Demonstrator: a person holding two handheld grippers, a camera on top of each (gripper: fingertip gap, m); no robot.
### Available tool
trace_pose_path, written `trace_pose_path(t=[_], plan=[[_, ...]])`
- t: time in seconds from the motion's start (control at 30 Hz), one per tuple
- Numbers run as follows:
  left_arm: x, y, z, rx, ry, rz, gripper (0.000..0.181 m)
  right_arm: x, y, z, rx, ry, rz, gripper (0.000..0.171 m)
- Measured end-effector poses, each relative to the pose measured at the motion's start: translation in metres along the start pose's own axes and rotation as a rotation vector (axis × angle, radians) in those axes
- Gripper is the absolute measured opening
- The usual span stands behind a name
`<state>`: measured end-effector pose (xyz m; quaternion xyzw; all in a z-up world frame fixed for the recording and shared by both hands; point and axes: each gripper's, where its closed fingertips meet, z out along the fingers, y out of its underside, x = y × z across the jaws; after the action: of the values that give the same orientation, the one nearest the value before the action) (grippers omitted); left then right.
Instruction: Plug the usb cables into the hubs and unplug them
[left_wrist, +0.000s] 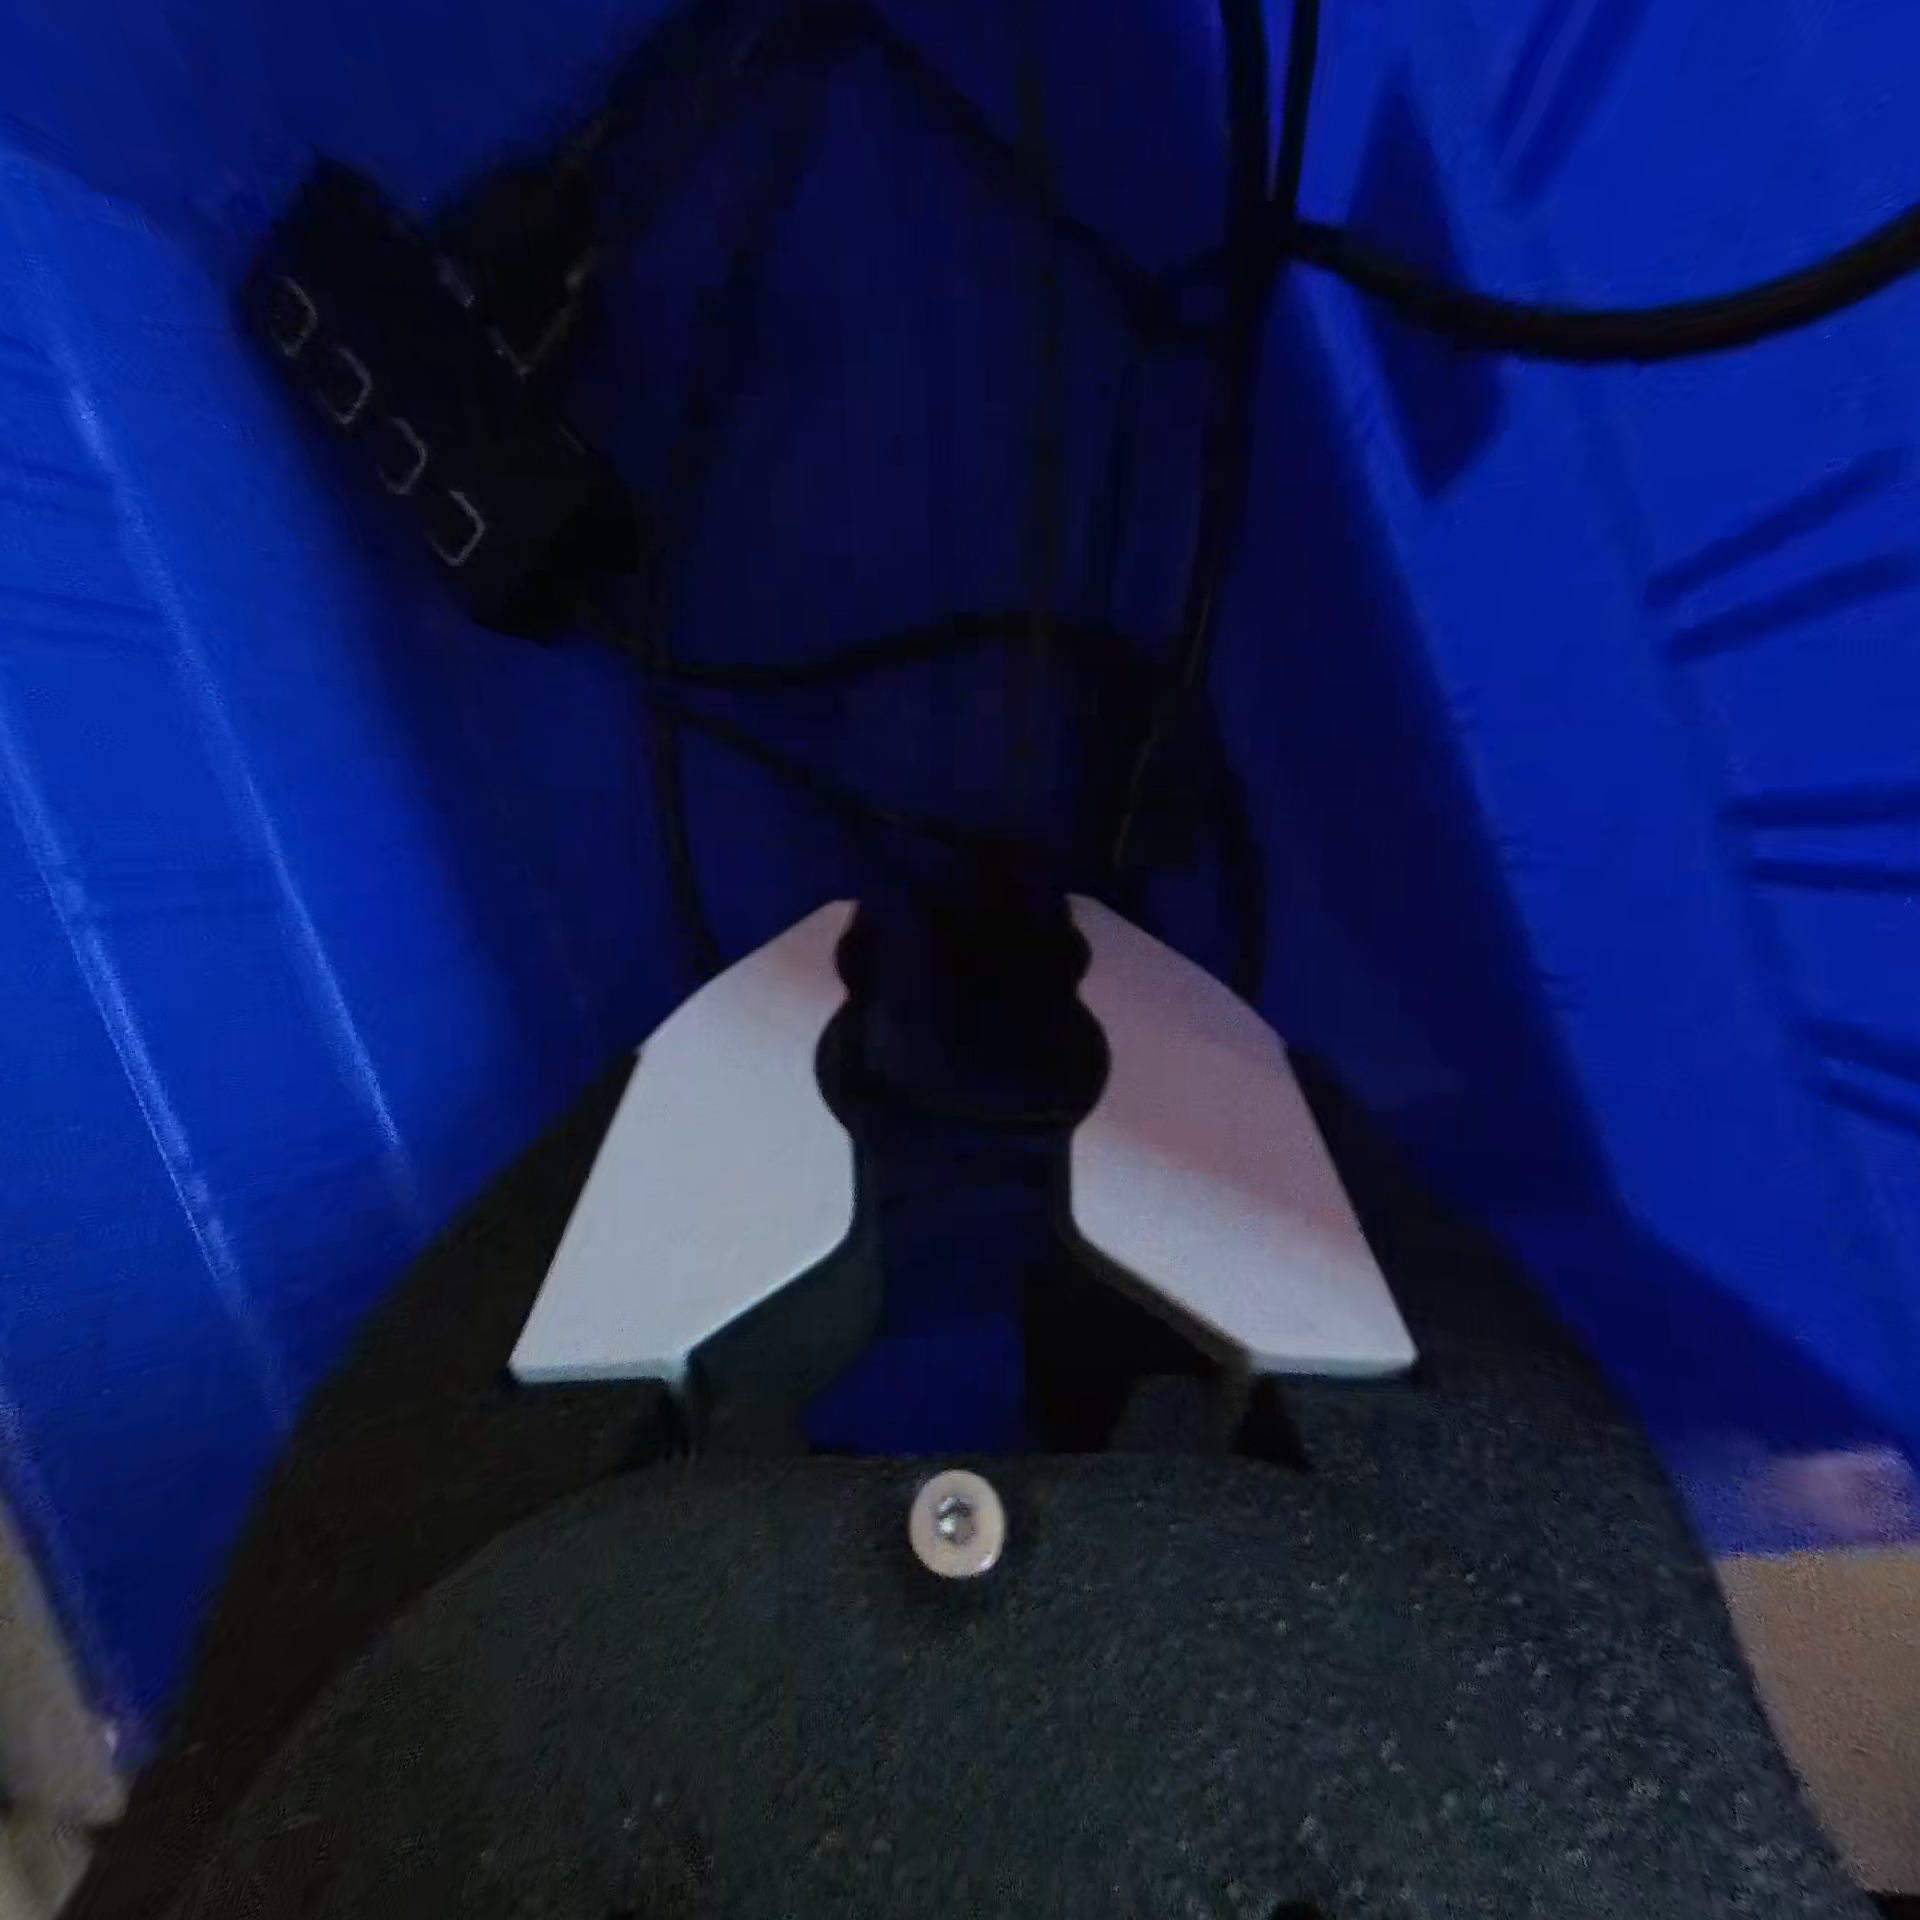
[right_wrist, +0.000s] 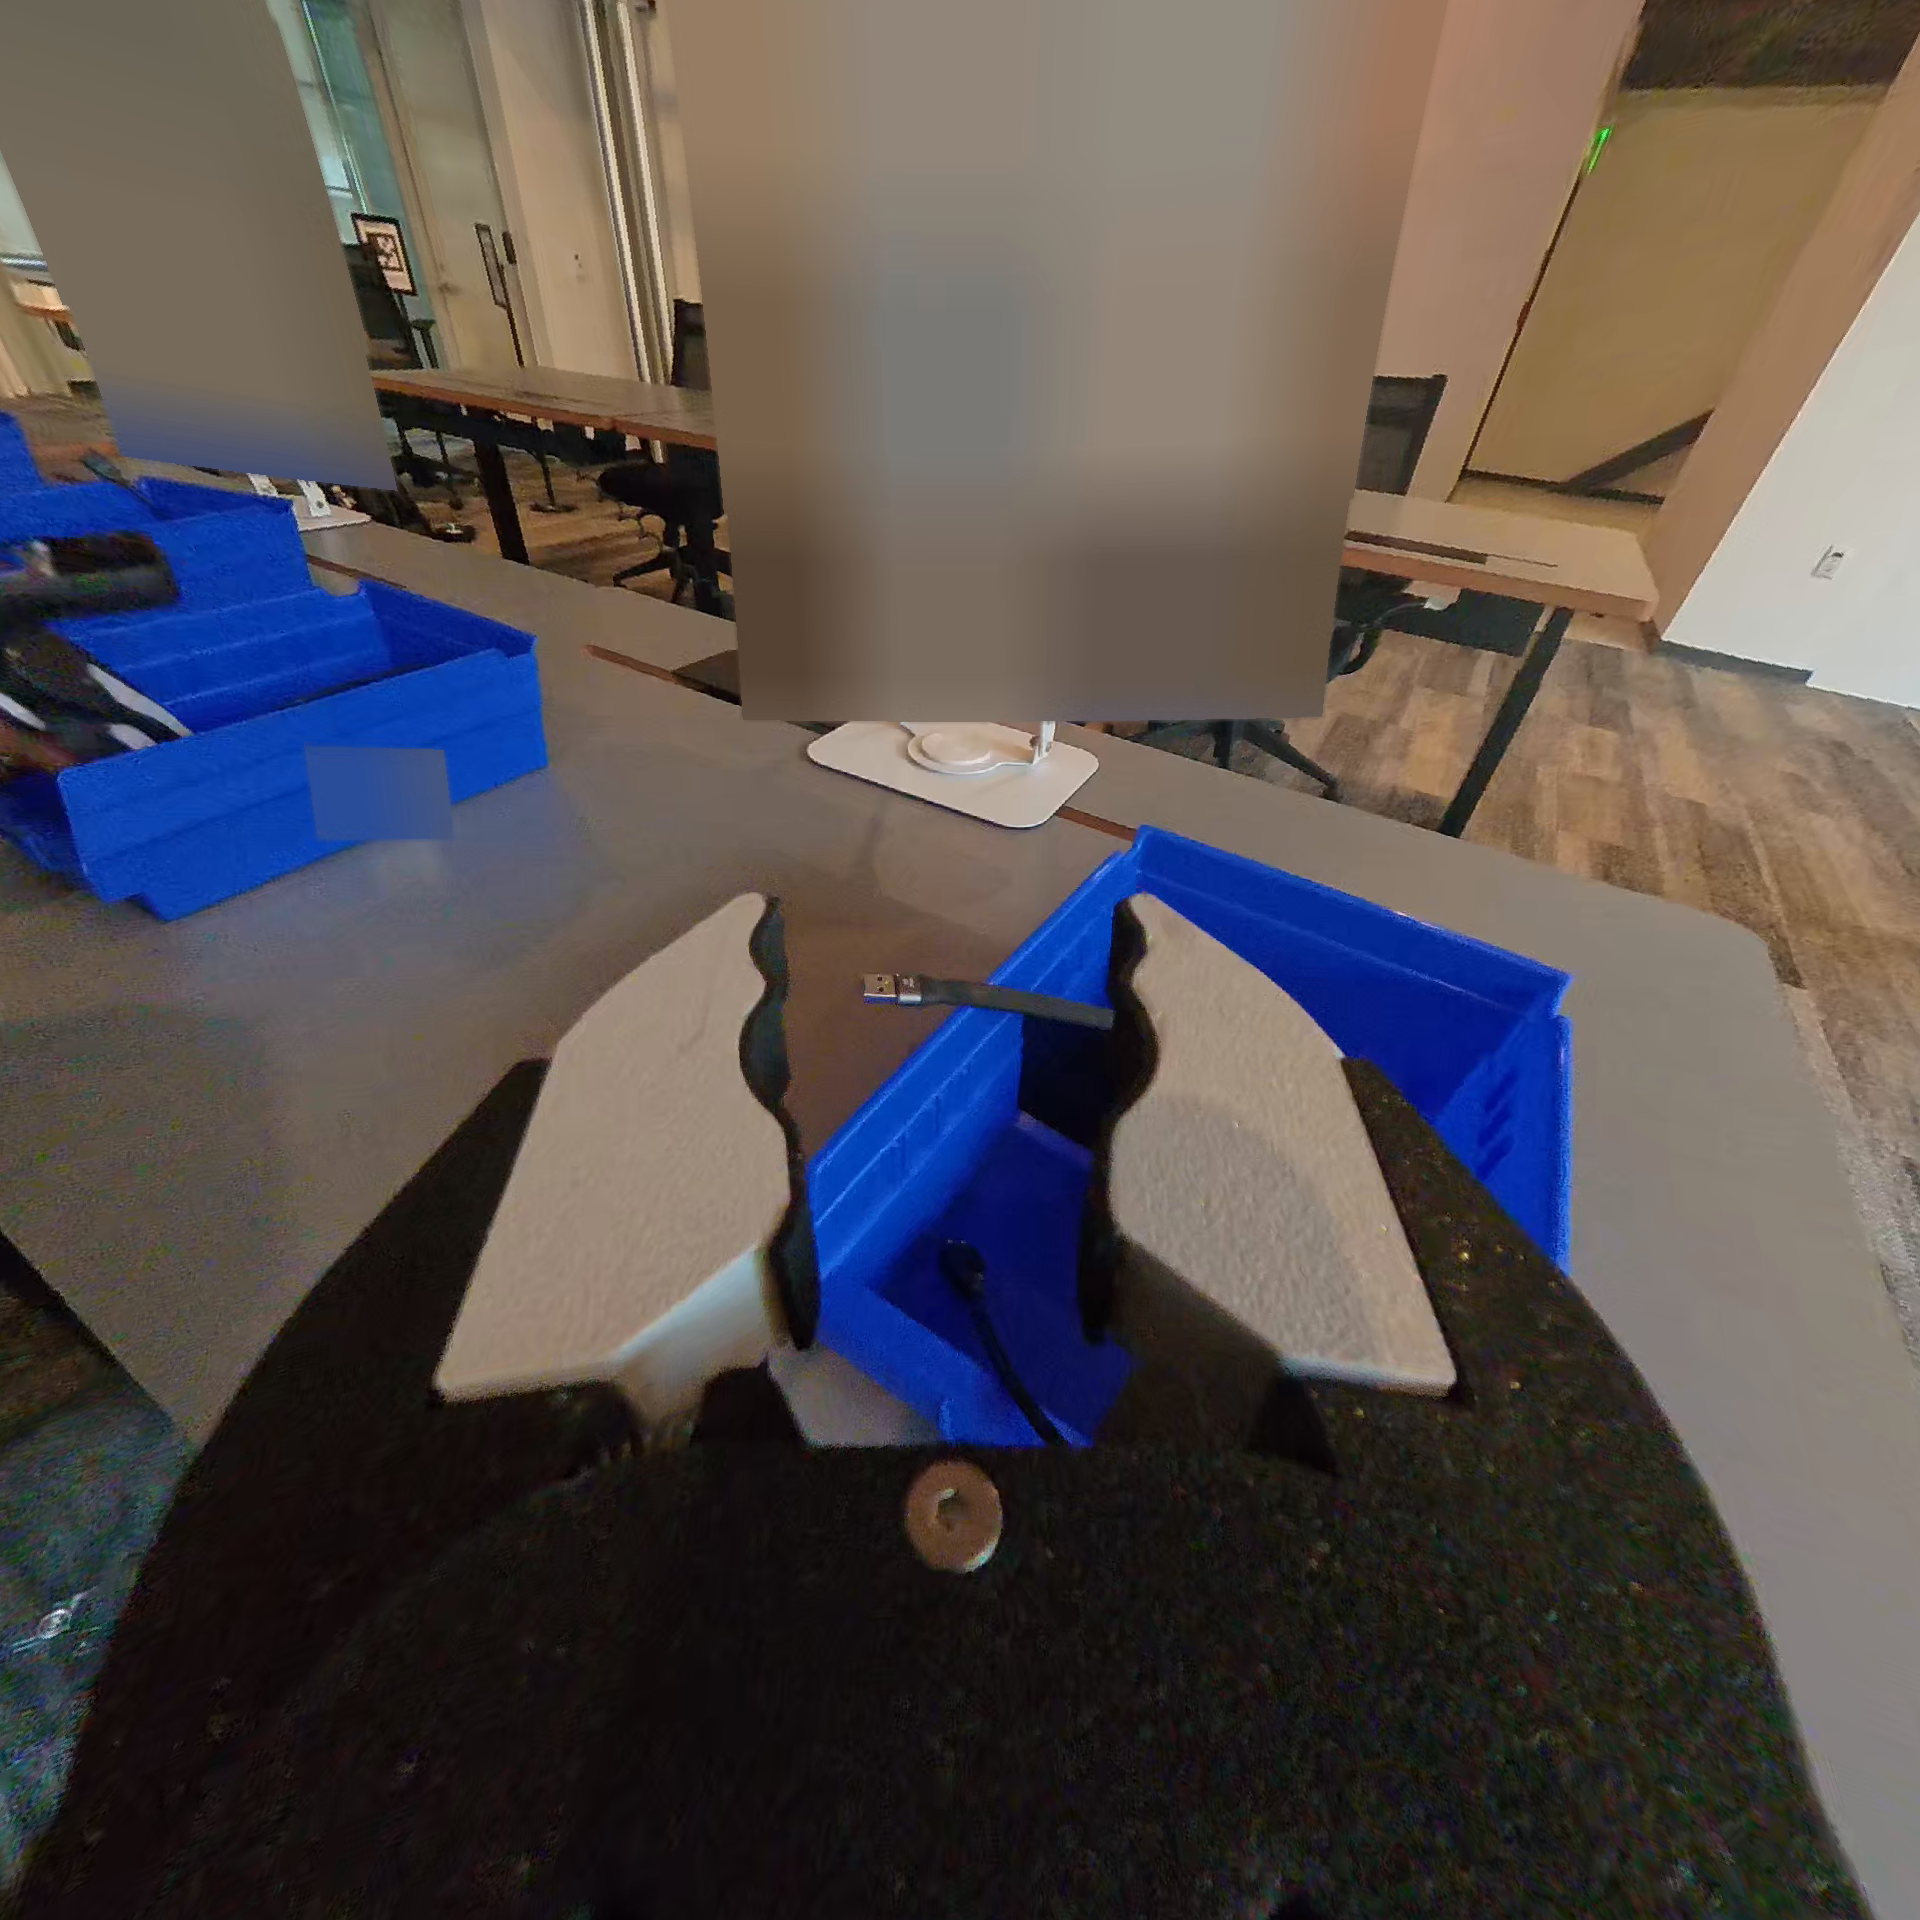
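The bench (right_wrist: 260, 1039) carries several blue bins; the nearest bin (right_wrist: 1351, 966) sits under the right tool (right_wrist: 945, 1039), whose jaws stand apart and hold nothing. A short flat cable (right_wrist: 997, 997) pokes out over that bin's near wall, its metal plug (right_wrist: 885, 987) hanging free above the bench, between the jaws but touching neither. A second, round cable (right_wrist: 987, 1330) lies on the bin floor.

The left tool (left_wrist: 961, 997) is down inside a bin (left_wrist: 260, 831), jaws apart and empty as far as the blur allows. A black hub (left_wrist: 416, 416) leans against the left wall, with a row of ports facing out; a tangle of black leads (left_wrist: 935, 644) lies between hub and tool.

Hub and cables are probably light, so the hub will likely slide when pushed unless pinned. The leads are limp: grip the stiff plug housing, not the cord. The smooth hub shell may slip; take it across its narrow sides.
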<state>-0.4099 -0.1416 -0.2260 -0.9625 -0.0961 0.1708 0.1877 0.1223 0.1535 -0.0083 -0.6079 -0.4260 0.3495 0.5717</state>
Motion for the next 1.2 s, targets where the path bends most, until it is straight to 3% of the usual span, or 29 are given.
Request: trace_pose_path(t=[0.1, 0.2, 0.4, 0.47, 0.53, 0.63, 0.73, 0.83, 0.97, 1.07, 1.13, 1.2], plan=[[-0.01, -0.006, -0.022, 0.117, 0.009, -0.083, 0.059, 0.002, 0.002, 0.0, -0.009, 0.009, -0.004, 0.058], [-0.023, -0.014, -0.053, 0.257, 0.018, -0.168, 0.069, 0.002, 0.005, 0.002, -0.018, 0.007, -0.002, 0.058], [-0.018, -0.056, -0.141, 0.809, 0.151, -0.321, 0.096, 0.012, 0.027, 0.009, -0.151, 0.11, -0.072, 0.083], [-0.013, -0.065, -0.171, 0.969, 0.195, -0.354, 0.094, 0.01, 0.028, 0.012, -0.15, 0.1, -0.069, 0.088], [-0.008, -0.069, -0.197, 1.107, 0.211, -0.351, 0.078, 0.013, 0.024, 0.014, -0.107, 0.101, -0.05, 0.089], [-0.008, -0.071, -0.217, 1.192, 0.179, -0.369, 0.073, 0.023, 0.017, 0.01, -0.022, 0.122, -0.043, 0.088], [-0.001, -0.076, -0.231, 1.23, 0.14, -0.293, 0.099, 0.034, 0.015, 0.004, 0.013, 0.15, -0.057, 0.098], [0.007, -0.08, -0.247, 1.268, 0.045, -0.191, 0.11, 0.041, 0.023, 0.002, -0.046, 0.182, -0.071, 0.109], [0.007, -0.081, -0.262, 1.306, 0.012, -0.231, 0.119, 0.047, 0.037, 0.004, -0.126, 0.209, -0.057, 0.091], [-0.002, -0.075, -0.275, 1.381, -0.005, -0.305, 0.12, 0.055, 0.035, 0.003, -0.093, 0.27, -0.056, 0.065], [-0.012, -0.067, -0.289, 1.493, -0.078, -0.348, 0.104, 0.063, 0.028, -0.001, -0.039, 0.328, -0.066, 0.041], [-0.02, -0.052, -0.314, 1.663, -0.236, -0.325, 0.076, 0.071, 0.013, -0.009, 0.079, 0.406, -0.117, 0.019]])
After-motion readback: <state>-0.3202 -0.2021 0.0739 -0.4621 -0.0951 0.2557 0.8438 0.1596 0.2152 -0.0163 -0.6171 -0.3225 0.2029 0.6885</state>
